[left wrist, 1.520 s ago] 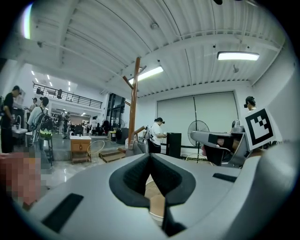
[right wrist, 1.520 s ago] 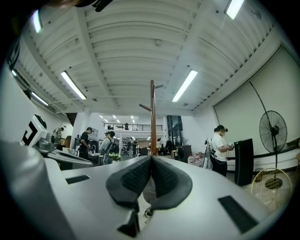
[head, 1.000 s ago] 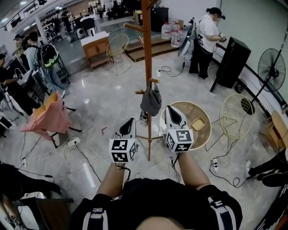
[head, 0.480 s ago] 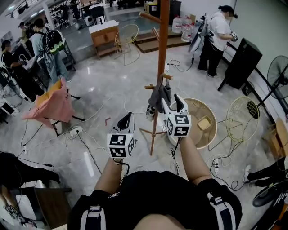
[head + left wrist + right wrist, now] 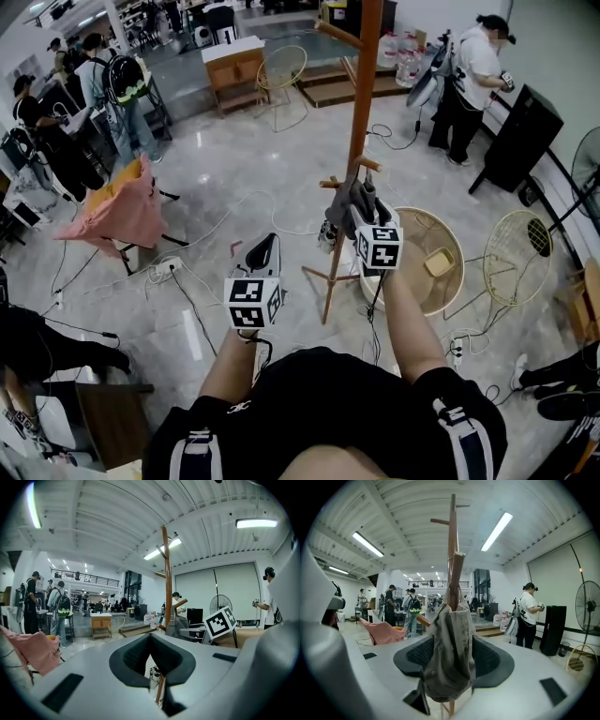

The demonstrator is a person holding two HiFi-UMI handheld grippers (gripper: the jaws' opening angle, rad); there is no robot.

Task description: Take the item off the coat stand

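Hanging on the one coat stand (image 5: 362,103), a grey bag (image 5: 343,201) sits between the right hand-held gripper's (image 5: 369,208) just-opened jaws. The left hand-held gripper (image 5: 265,247) is closed, empty; two wire chairs (image 5: 281,67) stand nearby.

The right gripper (image 5: 368,199) comes forward from short of the coat stand (image 5: 360,103) to the grey bag (image 5: 342,202) hanging on its lower peg. Its jaws, together a second ago, have just been opening and now stand wide, with the bag hanging between them, unsqueezed. The left gripper (image 5: 264,247) advances a little, and the stand sits nearer in the head view.
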